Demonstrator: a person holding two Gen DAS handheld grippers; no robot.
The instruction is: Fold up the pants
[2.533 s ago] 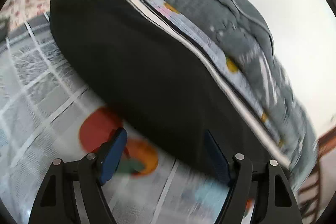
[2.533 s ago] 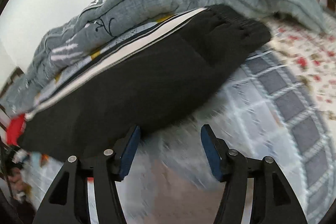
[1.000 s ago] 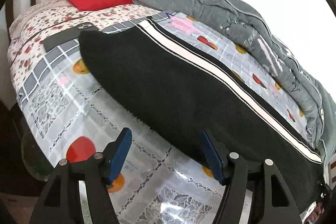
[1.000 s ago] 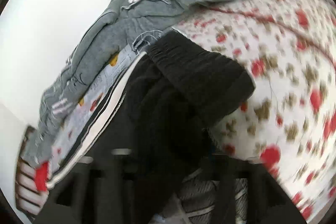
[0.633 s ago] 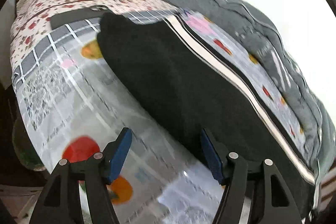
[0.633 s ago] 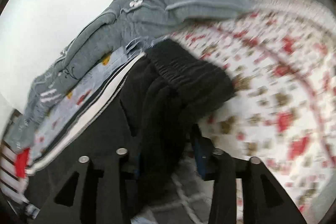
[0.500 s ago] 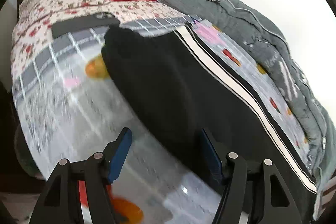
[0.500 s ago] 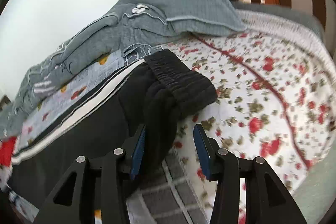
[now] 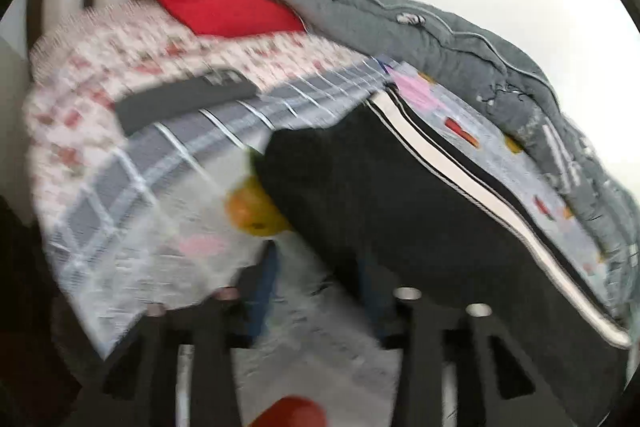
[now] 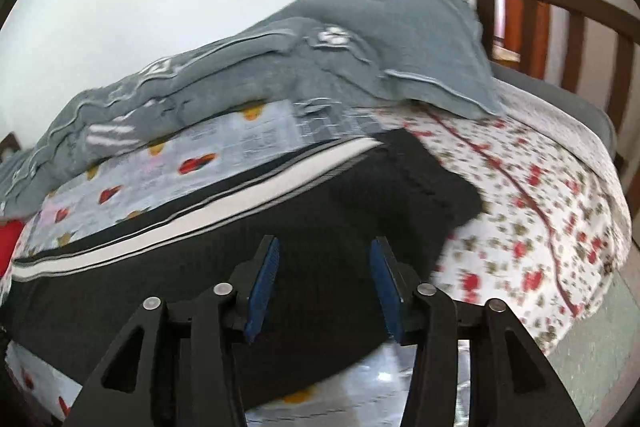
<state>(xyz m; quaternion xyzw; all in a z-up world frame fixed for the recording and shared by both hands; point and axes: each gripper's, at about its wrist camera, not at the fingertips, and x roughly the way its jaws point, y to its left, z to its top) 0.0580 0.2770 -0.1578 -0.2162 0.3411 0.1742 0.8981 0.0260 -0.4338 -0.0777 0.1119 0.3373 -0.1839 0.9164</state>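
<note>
Releasing waistband: right gripper (image 10: 324, 283), pinching bunched black pants (image 10: 224, 247) half a second back, now spread wide, empty, hovering over cloth ahead of its pads. Waistband (image 10: 432, 179) lies flat beyond right fingertip, on floral sheet (image 10: 540, 195). Lengthwise fold looks settled, striped edge far side; cross fold likely next. Left gripper (image 9: 316, 291), blurred, jaws apart as before, nothing between; pants (image 9: 420, 211) just ahead-right, near its right finger.

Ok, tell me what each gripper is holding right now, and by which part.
Nothing is held. The right gripper is open above the black pants near the waistband end, gripping no fabric. The left gripper is open too, beside the pants' edge, though blurred.
</note>
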